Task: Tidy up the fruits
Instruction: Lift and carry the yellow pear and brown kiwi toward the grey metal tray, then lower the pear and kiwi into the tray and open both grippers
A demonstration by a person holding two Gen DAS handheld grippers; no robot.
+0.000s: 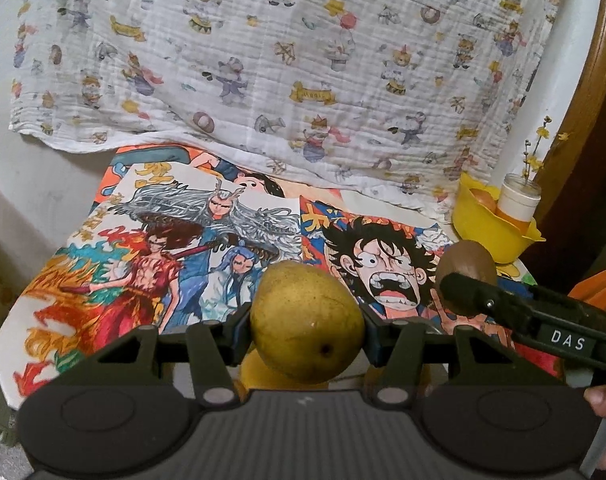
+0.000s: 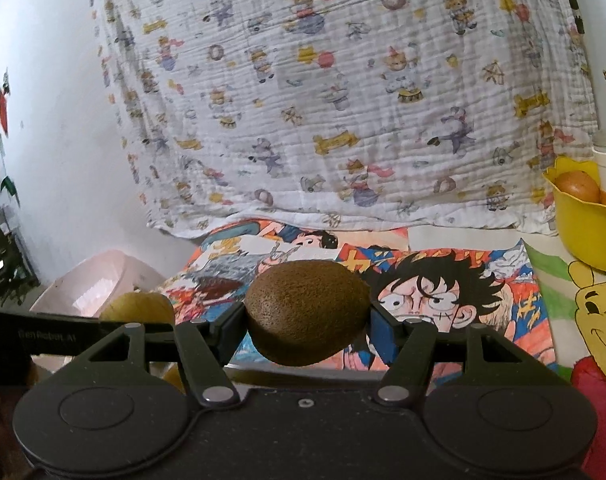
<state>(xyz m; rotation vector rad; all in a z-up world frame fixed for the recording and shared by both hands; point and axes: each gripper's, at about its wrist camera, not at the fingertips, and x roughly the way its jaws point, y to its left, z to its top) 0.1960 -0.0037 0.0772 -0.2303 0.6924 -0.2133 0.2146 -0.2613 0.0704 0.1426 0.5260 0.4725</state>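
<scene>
My left gripper is shut on a yellow-green pear and holds it above the table. My right gripper is shut on a brown kiwi, also held above the table. In the left wrist view the kiwi shows to the right in the other gripper's jaws. In the right wrist view the pear shows to the left. A yellow bowl at the far right holds an orange-brown fruit; the bowl also shows in the right wrist view.
Cartoon drawings cover the table. A patterned white cloth hangs behind. A white cup with yellow flowers stands by the bowl. A pink basin sits low at left. Yellow fruit lies under the pear.
</scene>
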